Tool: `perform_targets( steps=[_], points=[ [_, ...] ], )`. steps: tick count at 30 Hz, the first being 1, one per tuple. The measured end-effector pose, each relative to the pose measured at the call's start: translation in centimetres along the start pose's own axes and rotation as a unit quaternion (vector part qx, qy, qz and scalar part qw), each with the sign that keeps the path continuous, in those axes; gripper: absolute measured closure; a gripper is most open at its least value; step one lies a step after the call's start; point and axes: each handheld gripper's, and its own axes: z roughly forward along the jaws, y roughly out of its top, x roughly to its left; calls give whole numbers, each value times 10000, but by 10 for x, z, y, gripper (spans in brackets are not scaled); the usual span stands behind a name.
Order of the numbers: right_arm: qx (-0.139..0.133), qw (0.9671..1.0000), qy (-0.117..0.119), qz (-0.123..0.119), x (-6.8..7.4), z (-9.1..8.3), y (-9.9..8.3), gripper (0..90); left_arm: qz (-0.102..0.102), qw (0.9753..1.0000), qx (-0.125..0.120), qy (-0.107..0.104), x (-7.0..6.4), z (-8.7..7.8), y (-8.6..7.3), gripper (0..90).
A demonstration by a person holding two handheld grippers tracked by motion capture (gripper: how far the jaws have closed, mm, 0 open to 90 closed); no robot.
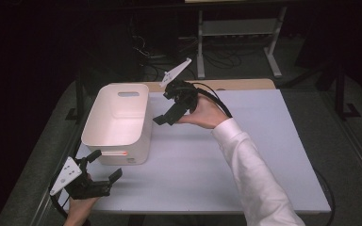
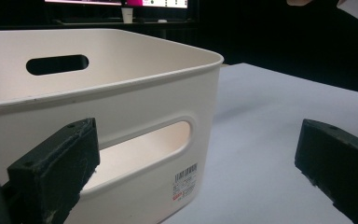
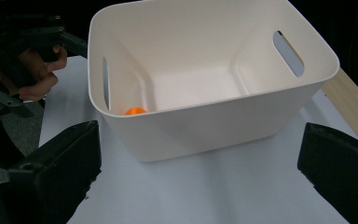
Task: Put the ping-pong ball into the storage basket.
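A white plastic bin with handle slots stands on the left half of the table. In the right gripper view a small orange ball lies on the floor of the bin, in the corner by one slot. My left gripper is open at the table's front left corner, just in front of the bin. In its own view the left gripper faces the labelled wall of the bin. My right gripper hovers open just right of the bin, jaws toward it. Nothing lies between the wide-apart jaws of the right gripper.
The white table stretches bare to the right of the bin. A wooden strip runs along its back edge. Behind the table a metal shelf frame stands on the floor among cables. A monitor glows in the dark background.
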Motion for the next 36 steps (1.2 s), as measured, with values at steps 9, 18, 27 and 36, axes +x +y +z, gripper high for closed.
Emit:
perform_targets(
  steps=[9,18,27,36],
  points=[
    [-39,10000,-39,67,2,-9,-10,0,22,10000,-7,-1,0,0,0,0],
    [-64,9999,-49,70,4,-14,-19,0,28,10000,26,6,0,0,0,0],
    [-171,9996,-105,174,6,-21,-29,0,12,10000,-48,-9,-1,0,0,0],
    [-182,9997,-83,114,14,-23,-41,0,5,10000,18,28,-1,1,0,0]
  ],
)
